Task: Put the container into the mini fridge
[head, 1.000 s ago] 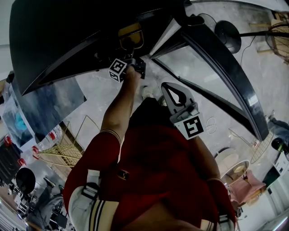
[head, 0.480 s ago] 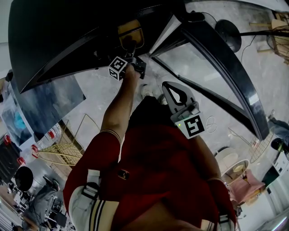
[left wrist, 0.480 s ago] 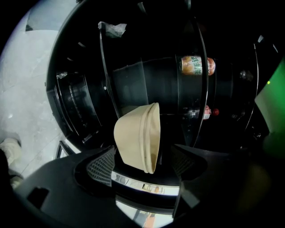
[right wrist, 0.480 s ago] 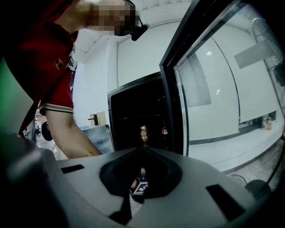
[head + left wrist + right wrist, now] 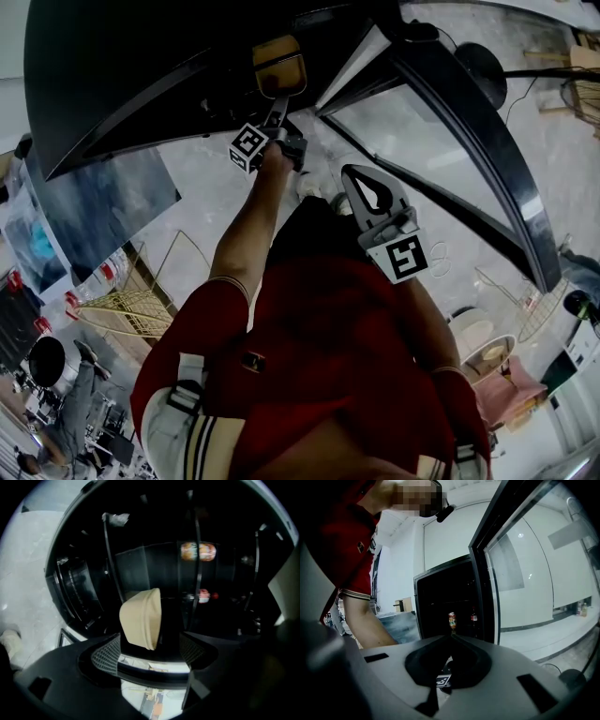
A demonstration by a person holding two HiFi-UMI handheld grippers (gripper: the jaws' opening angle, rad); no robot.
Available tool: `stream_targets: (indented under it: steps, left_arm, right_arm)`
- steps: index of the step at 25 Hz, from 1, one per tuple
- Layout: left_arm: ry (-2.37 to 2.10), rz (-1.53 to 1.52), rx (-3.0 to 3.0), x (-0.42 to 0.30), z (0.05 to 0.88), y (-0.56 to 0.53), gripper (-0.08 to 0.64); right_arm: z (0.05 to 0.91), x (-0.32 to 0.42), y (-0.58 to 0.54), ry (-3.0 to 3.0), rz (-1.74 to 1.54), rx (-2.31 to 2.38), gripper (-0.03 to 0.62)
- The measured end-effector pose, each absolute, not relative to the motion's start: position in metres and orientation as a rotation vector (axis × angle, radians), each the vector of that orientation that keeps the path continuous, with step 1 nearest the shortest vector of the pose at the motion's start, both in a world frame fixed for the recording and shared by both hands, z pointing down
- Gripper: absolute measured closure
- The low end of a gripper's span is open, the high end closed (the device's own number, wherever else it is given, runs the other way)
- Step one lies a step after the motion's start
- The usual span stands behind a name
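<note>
My left gripper has its jaws spread wide, and the tan container stands in the gap between them. It is nearer the left-hand pad, and there is a clear dark space on the other side. I can't see either pad pressing on it, so I read this as a loose straddle and not a grip. The container sits tilted, one broad face turned sideways, inside the black interior of the mini fridge. What it rests on is too dark for me to make out. Deeper in, an orange can sits on an upper level and a small red-capped bottle lower down.

My right gripper has its jaw tips drawn together with nothing between them. It is held back from the fridge and points at the open cabinet (the same can shows just past its tips).

From the head view, the left gripper reaches out on an extended arm, the container at its far end in the fridge opening. The right gripper hangs nearer my body beside the open glass door.
</note>
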State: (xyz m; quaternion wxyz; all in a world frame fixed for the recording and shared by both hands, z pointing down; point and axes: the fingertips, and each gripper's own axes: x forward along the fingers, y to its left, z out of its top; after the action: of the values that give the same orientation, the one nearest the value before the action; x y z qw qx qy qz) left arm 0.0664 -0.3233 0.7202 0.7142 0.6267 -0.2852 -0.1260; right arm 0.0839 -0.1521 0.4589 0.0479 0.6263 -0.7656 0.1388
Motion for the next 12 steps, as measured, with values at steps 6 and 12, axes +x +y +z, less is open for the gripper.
stream_targets:
  steps: [6, 12]
  left_arm:
    - [-0.535, -0.319, 1.472, 0.05, 0.676, -0.3, 0.184]
    - [-0.476, -0.405, 1.543, 0.038, 0.609, -0.279, 0.192]
  right_arm:
    - [0.449, 0.083, -0.153, -2.361, 0.394, 1.909, 0.595]
    - [0.435, 0.081, -0.146, -2.407, 0.371, 1.886, 0.595]
